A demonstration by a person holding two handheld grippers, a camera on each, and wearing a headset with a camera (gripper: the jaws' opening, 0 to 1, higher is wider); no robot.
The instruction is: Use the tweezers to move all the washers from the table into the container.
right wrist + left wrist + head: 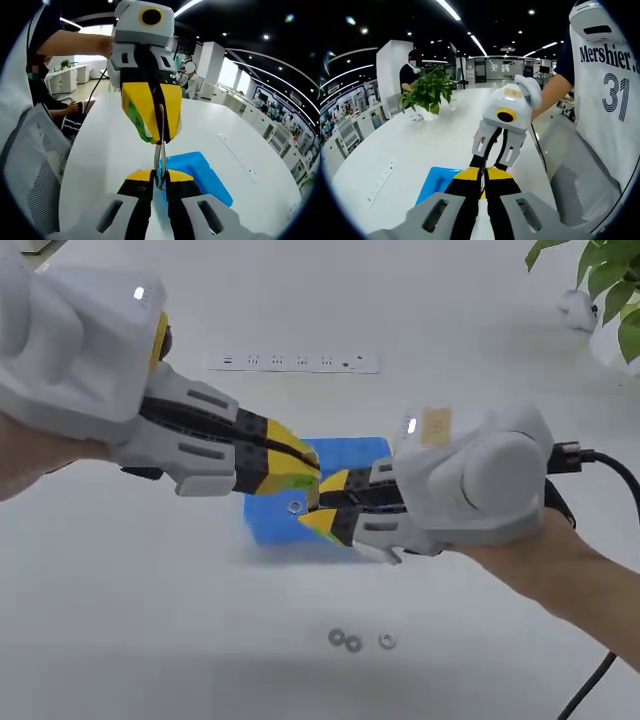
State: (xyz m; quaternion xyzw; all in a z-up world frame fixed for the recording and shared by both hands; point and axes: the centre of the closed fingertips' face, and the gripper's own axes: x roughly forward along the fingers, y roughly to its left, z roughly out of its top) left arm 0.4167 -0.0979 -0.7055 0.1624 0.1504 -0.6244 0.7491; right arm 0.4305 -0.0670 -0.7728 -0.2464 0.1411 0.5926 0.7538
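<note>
Left tool (308,468) and right tool (322,506) both pinch tweezers (160,160) over the container (355,452), washers (352,642) nearby.

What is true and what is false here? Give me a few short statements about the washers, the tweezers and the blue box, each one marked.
1. Three washers lie on the table, outside the blue container. True.
2. The blue container is empty. False: one washer already lies in it.
3. The tweezers stick out from between the shut jaws of the left hand-held gripper. True.
4. The power strip lies inside the container. False: it lies on the table beyond the container.
5. The two hand-held grippers are far apart, at opposite ends of the table. False: their tips meet over the container.
</note>
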